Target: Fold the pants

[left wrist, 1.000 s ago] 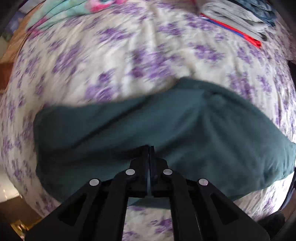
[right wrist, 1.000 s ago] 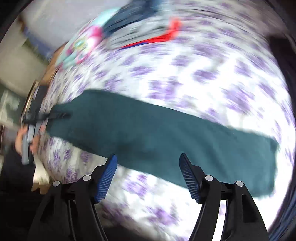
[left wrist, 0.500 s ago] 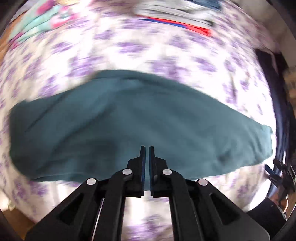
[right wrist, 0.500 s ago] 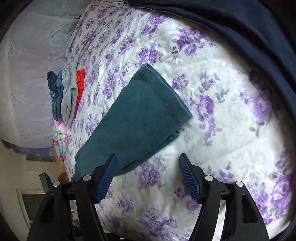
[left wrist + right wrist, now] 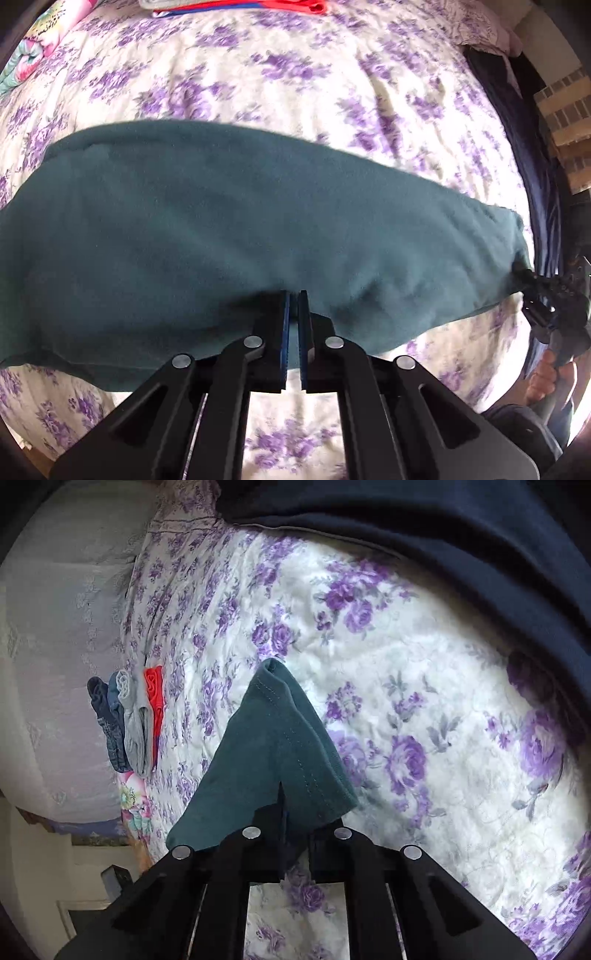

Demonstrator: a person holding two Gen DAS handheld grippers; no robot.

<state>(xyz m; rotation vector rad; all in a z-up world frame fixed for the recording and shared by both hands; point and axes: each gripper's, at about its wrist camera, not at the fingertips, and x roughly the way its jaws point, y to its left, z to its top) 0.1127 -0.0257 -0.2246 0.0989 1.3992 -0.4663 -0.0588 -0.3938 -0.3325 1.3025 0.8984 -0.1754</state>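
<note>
- In the right wrist view, a stack of folded clothes in dark blue, grey and red lies at the middle left of the frame, well apart from the pants; a folded cloth with a bright flower print lies just below it.
- A dark navy fabric fills the upper right of that frame, at the border of the bed.
- In the left wrist view, a brick-patterned surface shows at the upper right edge.
- The surface is a white bed cover with purple flowers; a pale wall with a light pattern stands behind the bed, at the left of the right wrist view.
- The long teal fleece pants lie across the middle of the left wrist frame, folded lengthwise on the cover.
- The left gripper, at the lower centre, has its jaws almost together, with the near edge of the pants between them.
- The right gripper has just been closing; its jaws now pinch the stitched leg hem, which rises off the cover toward it.
- It also appears at the right edge of the left wrist view, held by a hand.
</note>
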